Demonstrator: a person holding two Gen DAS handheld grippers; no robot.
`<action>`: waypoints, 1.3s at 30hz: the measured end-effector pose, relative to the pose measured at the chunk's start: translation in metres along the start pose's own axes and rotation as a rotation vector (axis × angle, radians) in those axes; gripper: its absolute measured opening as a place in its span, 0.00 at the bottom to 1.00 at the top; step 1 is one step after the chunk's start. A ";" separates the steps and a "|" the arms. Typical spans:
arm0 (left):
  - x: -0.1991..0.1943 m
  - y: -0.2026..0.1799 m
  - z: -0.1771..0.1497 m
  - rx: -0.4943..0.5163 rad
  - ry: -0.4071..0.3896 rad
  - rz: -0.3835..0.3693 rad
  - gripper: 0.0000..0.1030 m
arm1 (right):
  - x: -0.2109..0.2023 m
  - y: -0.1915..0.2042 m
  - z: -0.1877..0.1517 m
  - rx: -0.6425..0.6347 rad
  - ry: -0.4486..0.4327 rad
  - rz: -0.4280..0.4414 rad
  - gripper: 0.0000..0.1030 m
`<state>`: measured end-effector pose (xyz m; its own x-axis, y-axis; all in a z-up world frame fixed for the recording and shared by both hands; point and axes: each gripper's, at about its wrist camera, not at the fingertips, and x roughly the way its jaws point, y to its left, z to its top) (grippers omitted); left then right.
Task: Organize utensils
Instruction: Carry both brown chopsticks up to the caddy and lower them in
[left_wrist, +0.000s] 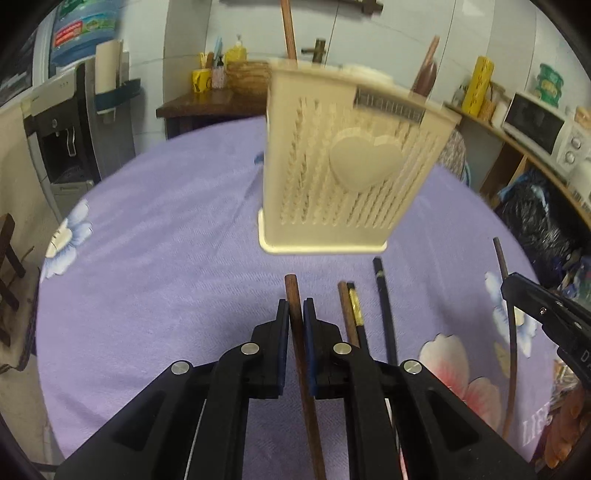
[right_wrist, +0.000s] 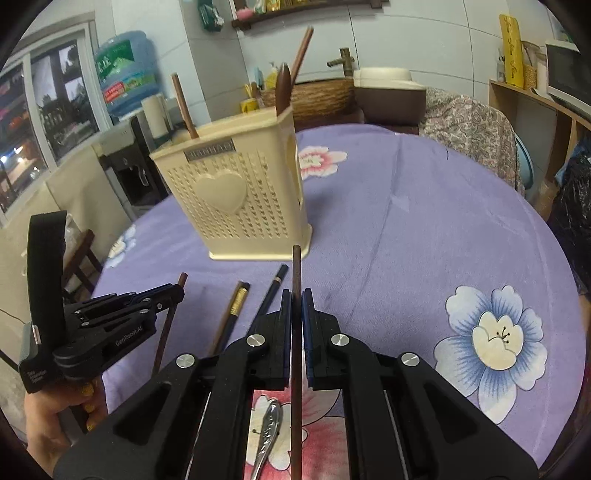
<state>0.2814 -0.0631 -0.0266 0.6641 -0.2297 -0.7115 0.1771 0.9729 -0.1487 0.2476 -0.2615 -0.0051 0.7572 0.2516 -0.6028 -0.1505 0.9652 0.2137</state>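
Gripping one chopstick in each hand, I am at the carrying step. My left gripper (left_wrist: 295, 306) is clamped on a reddish-brown wooden chopstick (left_wrist: 301, 354), and my right gripper (right_wrist: 296, 299) is clamped on a thinner dark brown chopstick (right_wrist: 296, 280); both sticks poke out past my fingertips. Ahead on the lilac flowered tablecloth (left_wrist: 166, 240) stands the cream slotted plastic utensil holder with a raised heart (left_wrist: 343, 173), which already has a few brown wooden utensils upright in it. Between my grippers, lying on the cloth in front of the holder, are a brown-and-black pair with a gold band (left_wrist: 352, 314) and a black chopstick (left_wrist: 384, 306). A silver metal spoon (right_wrist: 267, 435) lies below my right jaws. Next, I judge, each stick must be raised above the holder's rim, tipped upright, and dropped into an open compartment.
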 end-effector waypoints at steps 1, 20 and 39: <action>-0.011 0.002 0.003 -0.004 -0.029 -0.008 0.08 | -0.009 -0.001 0.004 0.002 -0.020 0.010 0.06; -0.104 0.018 0.031 -0.021 -0.267 -0.029 0.08 | -0.091 -0.002 0.037 -0.013 -0.208 -0.012 0.06; -0.123 0.027 0.050 -0.010 -0.333 -0.031 0.08 | -0.109 0.009 0.067 -0.056 -0.284 -0.037 0.06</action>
<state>0.2413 -0.0103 0.0913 0.8600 -0.2536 -0.4429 0.1949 0.9652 -0.1742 0.2058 -0.2855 0.1138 0.9095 0.1937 -0.3679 -0.1482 0.9778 0.1484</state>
